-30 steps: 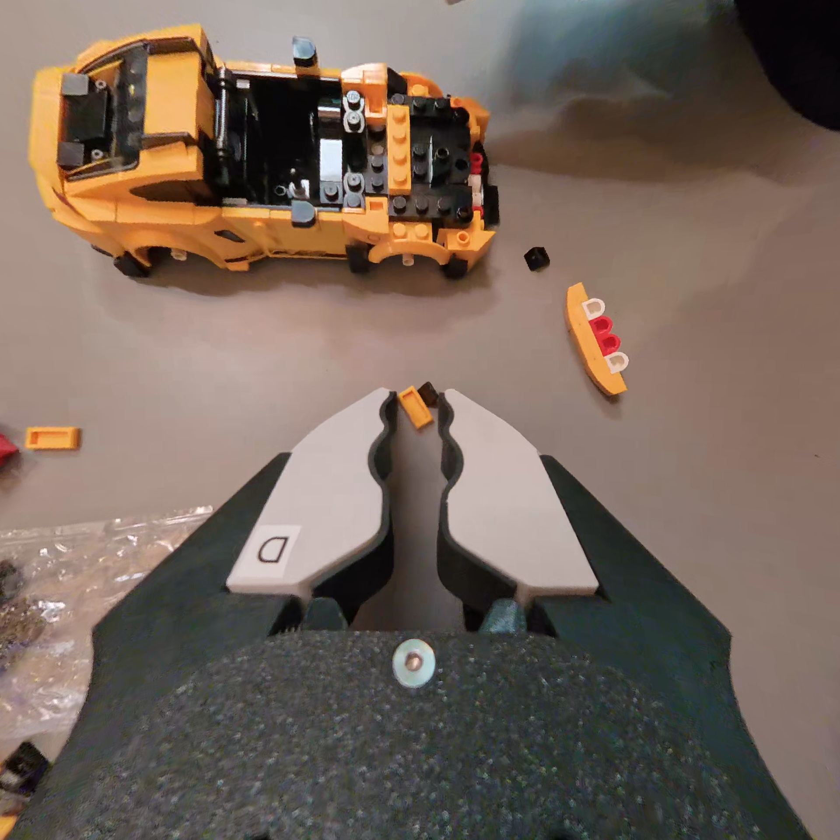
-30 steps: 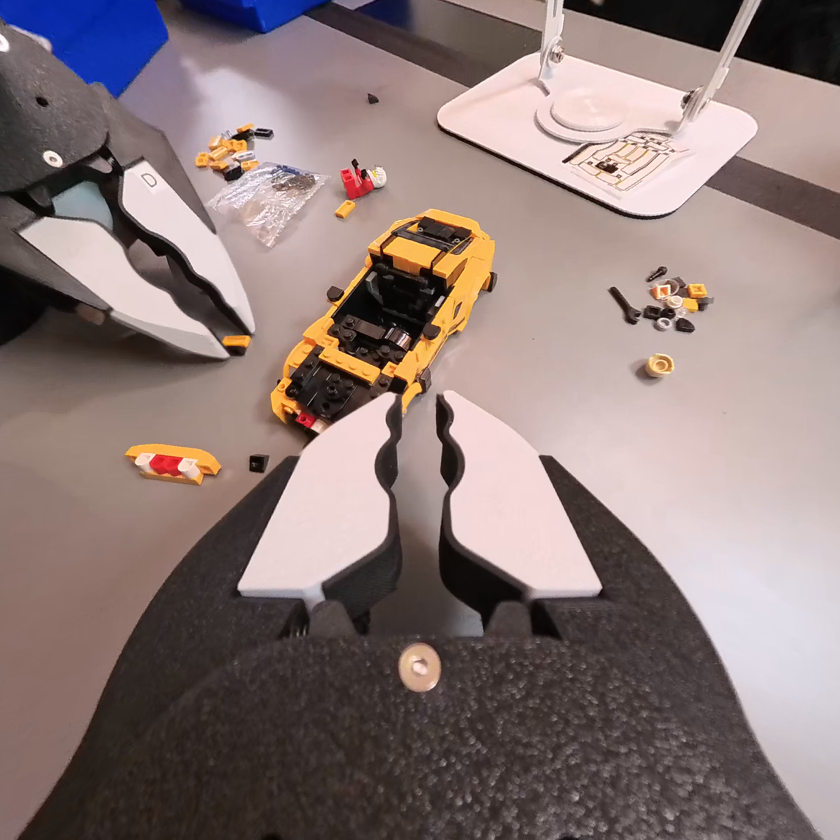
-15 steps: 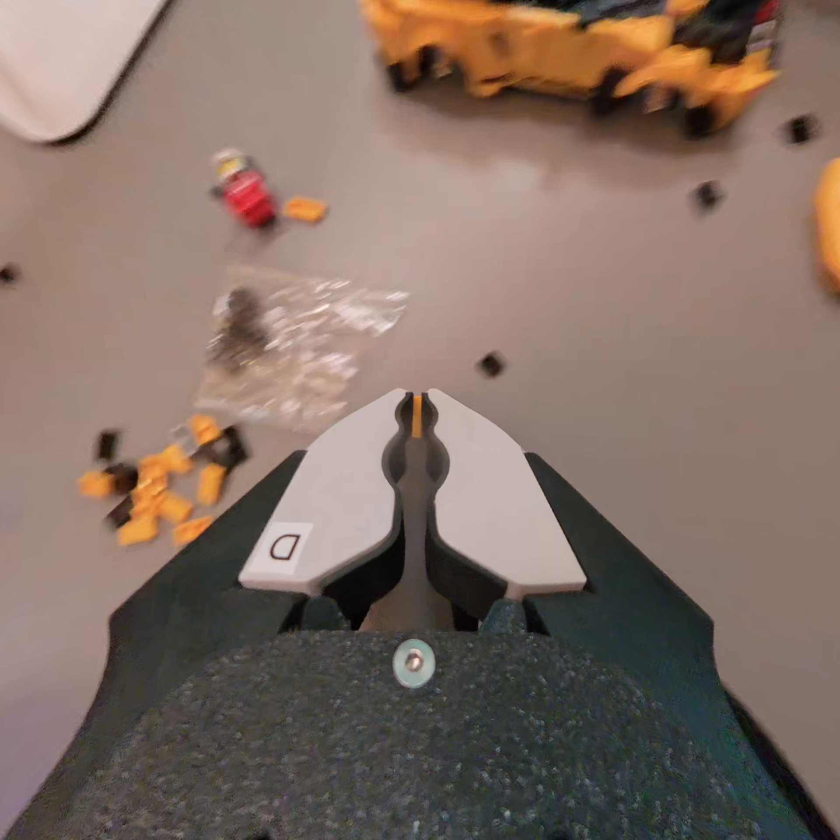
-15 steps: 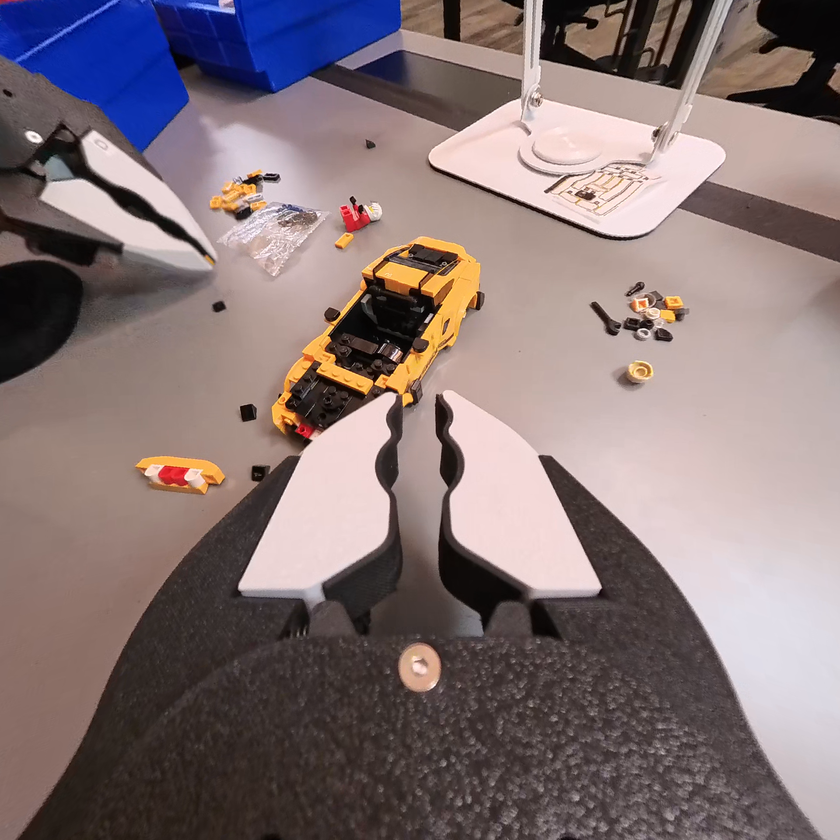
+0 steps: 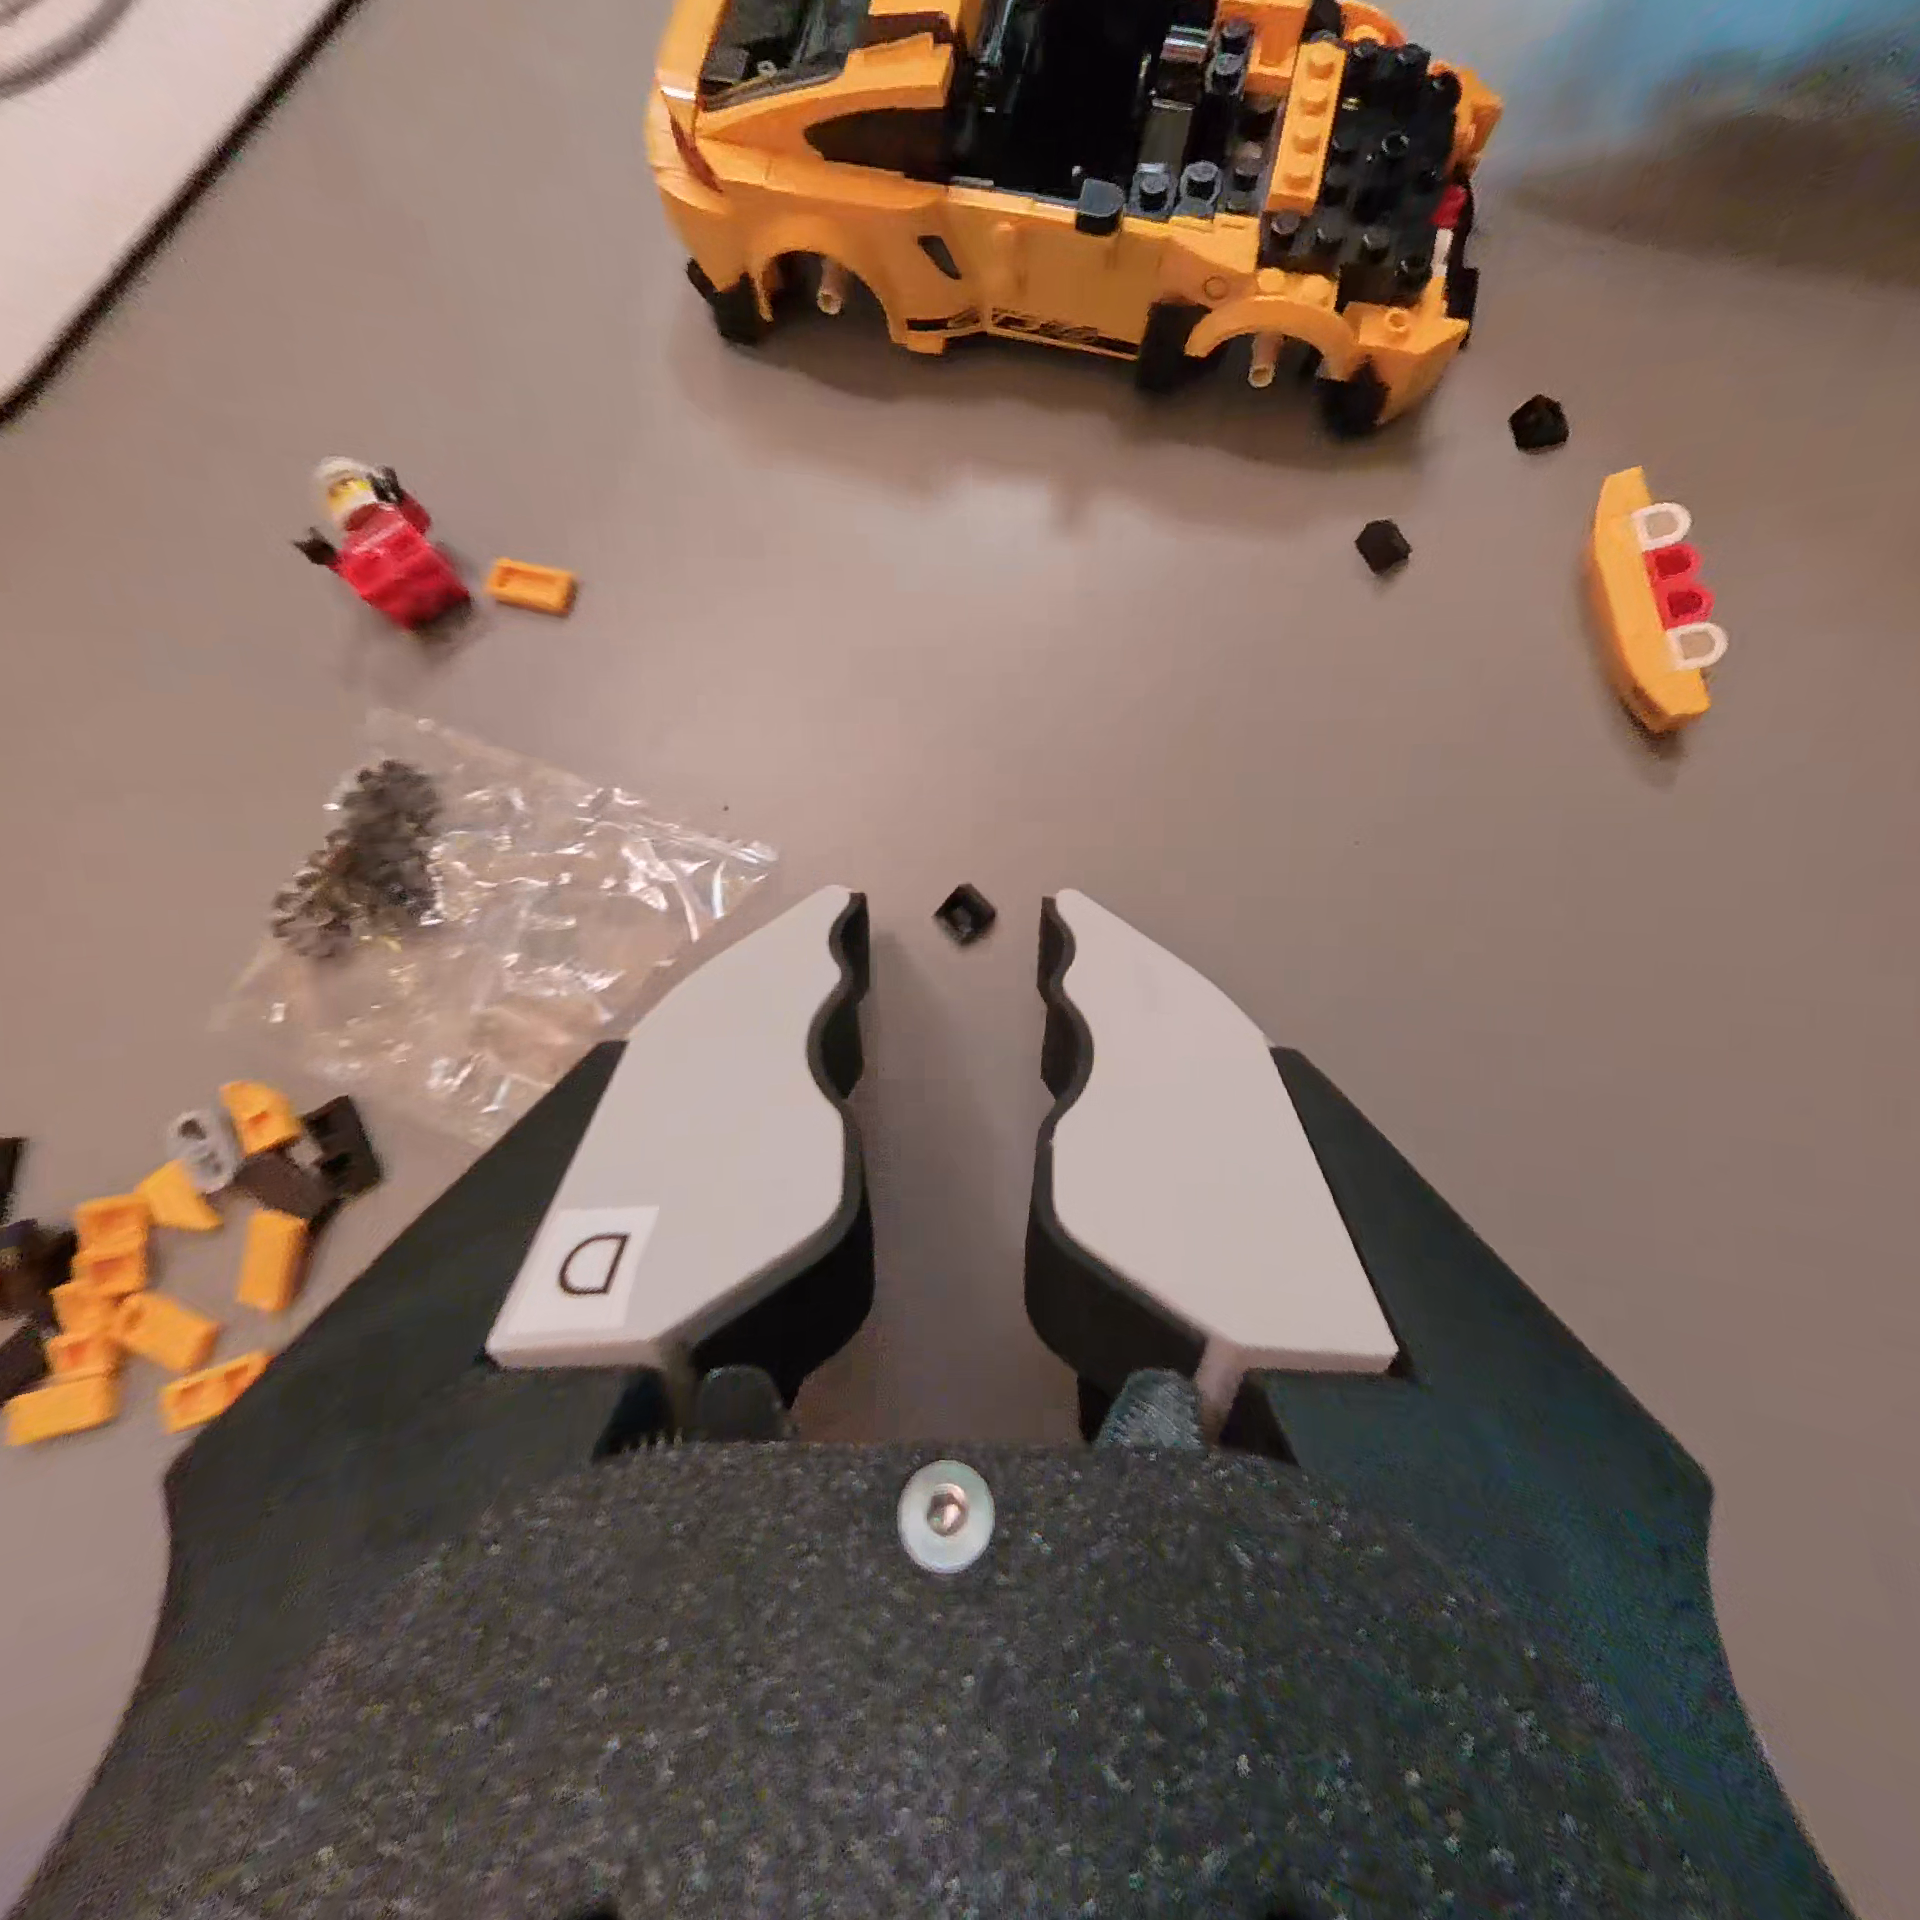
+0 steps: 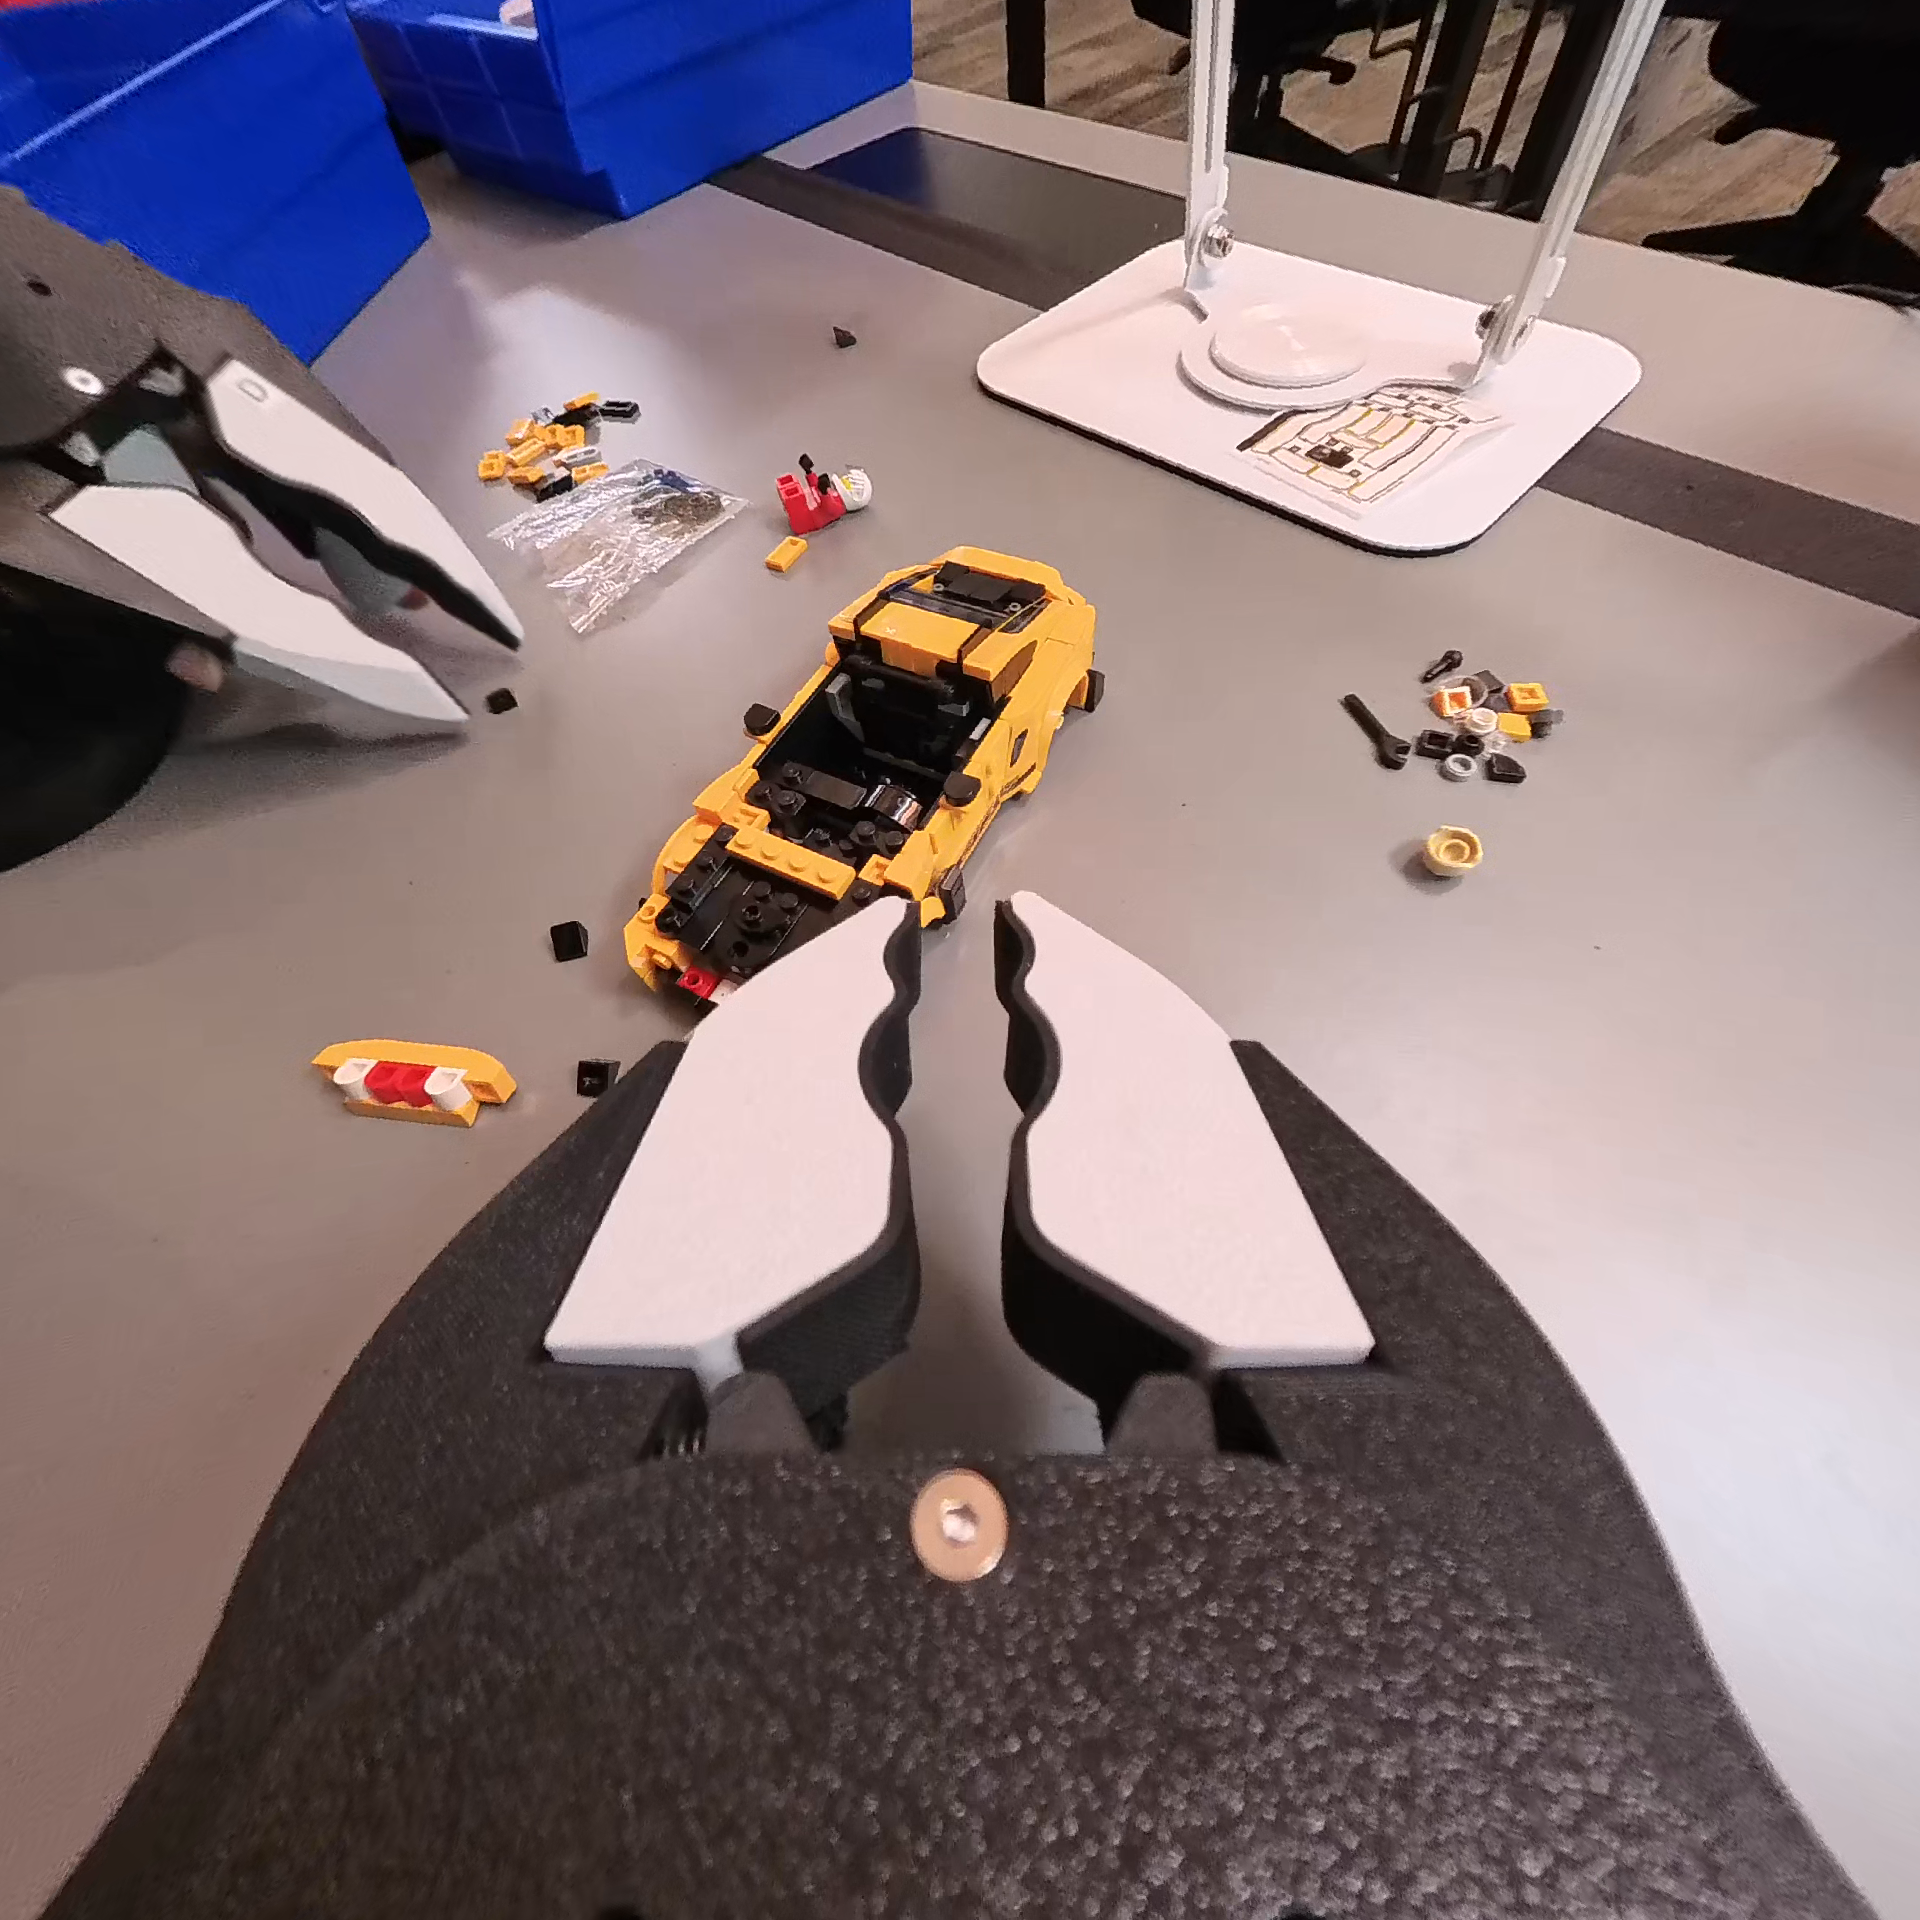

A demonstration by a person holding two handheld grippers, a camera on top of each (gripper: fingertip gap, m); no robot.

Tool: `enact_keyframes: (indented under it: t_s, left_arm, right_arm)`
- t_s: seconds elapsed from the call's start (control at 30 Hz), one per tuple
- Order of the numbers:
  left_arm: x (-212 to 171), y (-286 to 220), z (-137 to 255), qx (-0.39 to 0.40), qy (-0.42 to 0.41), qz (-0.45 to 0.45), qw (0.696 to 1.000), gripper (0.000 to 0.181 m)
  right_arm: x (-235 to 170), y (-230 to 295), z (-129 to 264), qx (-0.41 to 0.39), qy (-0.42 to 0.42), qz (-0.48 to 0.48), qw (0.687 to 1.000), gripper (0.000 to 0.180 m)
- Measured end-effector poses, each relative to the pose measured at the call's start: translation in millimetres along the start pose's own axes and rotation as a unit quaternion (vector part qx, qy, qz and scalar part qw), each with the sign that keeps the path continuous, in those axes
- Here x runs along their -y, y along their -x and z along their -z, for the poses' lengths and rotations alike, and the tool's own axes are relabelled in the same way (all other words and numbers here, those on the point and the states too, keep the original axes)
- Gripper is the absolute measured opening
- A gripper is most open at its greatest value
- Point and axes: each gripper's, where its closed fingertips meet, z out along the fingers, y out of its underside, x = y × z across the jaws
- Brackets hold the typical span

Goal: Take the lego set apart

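The yellow and black lego car (image 6: pixel 873 769), roof off and studs bare, stands mid-table; it also shows at the top of the left wrist view (image 5: pixel 1060 187). My left gripper (image 5: pixel 951 904) is open and empty, low over the table. A small black piece (image 5: pixel 964 914) lies on the table just beyond its tips, not held. In the right wrist view the left gripper (image 6: pixel 488 673) is left of the car. My right gripper (image 6: pixel 956 914) is open by a narrow gap and empty, just short of the car's near end. A detached yellow bumper (image 6: pixel 416 1081) with red and white parts lies near-left.
A clear bag (image 5: pixel 488 914), a pile of orange pieces (image 5: pixel 156 1278), a red minifigure (image 5: pixel 379 545) and an orange tile (image 5: pixel 532 585) lie left. Loose black pieces (image 6: pixel 568 940) lie by the car. Small parts (image 6: pixel 1486 722), a white stand base (image 6: pixel 1309 416) and blue bins (image 6: pixel 208 156) stand farther off. The grippers' ends are close to 20 centimeters from one another. The detached yellow bumper (image 6: pixel 416 1081) is about 12 centimeters from both grippers' fingertips. It is also in sight in the left wrist view (image 5: pixel 1671 569).
My left gripper, shut on a small orange piece, swung left toward the bag and pile, then opened; the orange piece is gone from it. The right gripper has lifted back slightly, still empty.
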Motion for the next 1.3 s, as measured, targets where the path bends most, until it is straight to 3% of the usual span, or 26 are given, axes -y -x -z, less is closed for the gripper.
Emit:
enact_keyframes:
  t_s: [0.1, 0.17, 0.3, 0.4, 0.47, 0.57, 0.63, 0.77, 0.9, 1.03, 1.3]
  left_arm:
    - [-2.5, 1.9, -5.3, -0.006, 0.009, 0.026, 1.000, 0.011]
    - [-7.1, 7.3, -1.7, 0.004, 0.021, 0.026, 0.999, 0.010]
    - [-18.8, 55.2, 20.5, 0.100, 0.021, 0.059, 0.993, 0.010]
    - [-30.3, 90.6, 36.0, 0.170, 0.027, 0.079, 0.982, 0.028]
    - [-37.5, 97.8, 36.4, 0.173, 0.033, 0.097, 0.980, 0.043]
    - [-31.7, 95.2, 39.8, 0.176, 0.013, 0.088, 0.980, 0.044]
    - [-16.6, 80.0, 40.4, 0.148, -0.017, 0.076, 0.986, 0.042]
    - [24.8, 8.0, 24.5, 0.010, -0.080, 0.050, 0.996, 0.028]
    - [49.0, -54.9, -7.0, -0.076, -0.070, 0.053, 0.993, 0.025]
    - [62.5, -85.0, -31.7, -0.111, -0.056, 0.052, 0.991, 0.023]
    - [51.0, -78.7, -48.4, -0.064, -0.003, 0.008, 0.998, 0.008]
  right_arm:
    - [-0.1, -0.1, 0.4, -0.001, 0.000, 0.001, 1.000, 0.013]
    - [-0.1, -0.6, 0.7, -0.001, -0.001, 0.000, 1.000, 0.013]
    - [-0.4, -0.7, 0.6, 0.001, -0.001, -0.003, 1.000, 0.013]
    - [-0.9, -0.7, 0.1, 0.001, 0.000, -0.002, 1.000, 0.013]
    - [-1.4, -0.8, -0.1, 0.001, 0.001, -0.003, 1.000, 0.013]
    - [-1.8, -1.6, -0.1, -0.002, 0.001, -0.003, 1.000, 0.013]
    - [-2.2, -1.9, -0.3, -0.002, 0.002, -0.004, 1.000, 0.013]
    - [-3.7, -1.0, -1.7, -0.001, 0.006, -0.002, 1.000, 0.013]
    - [-3.0, -1.3, -1.1, -0.003, 0.004, 0.000, 1.000, 0.013]
    - [0.6, -5.3, 1.9, -0.013, -0.008, -0.003, 1.000, 0.012]
    - [4.5, -11.2, 6.8, -0.022, -0.023, -0.012, 0.999, 0.013]
